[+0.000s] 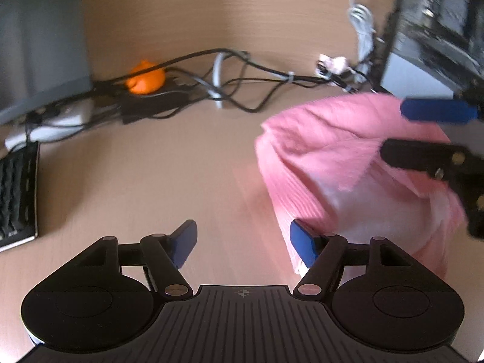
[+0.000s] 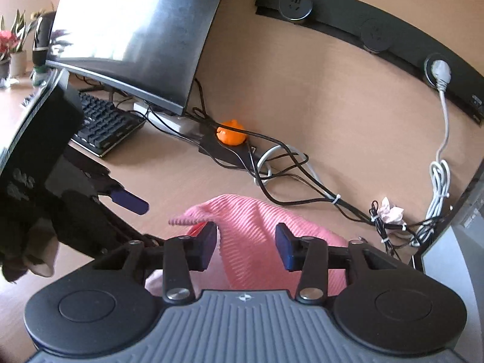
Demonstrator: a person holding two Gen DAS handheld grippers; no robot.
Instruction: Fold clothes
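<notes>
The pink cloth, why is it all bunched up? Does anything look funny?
Yes. The pink ribbed cloth sits in a crumpled heap on the wooden desk, not flat or folded. Behind it, black cables lie tangled around a small orange figure.

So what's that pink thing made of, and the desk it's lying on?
The pink garment looks like soft ribbed knit fabric, matte: fine parallel ridges run across it and it bunches in limp folds. The desk seems to be light wood or wood-look laminate, smooth with a faint grain; which of the two can't be told.

one pink cloth (image 2: 257,227); one keyboard (image 2: 106,127); one monitor (image 2: 130,36); two tools
</notes>
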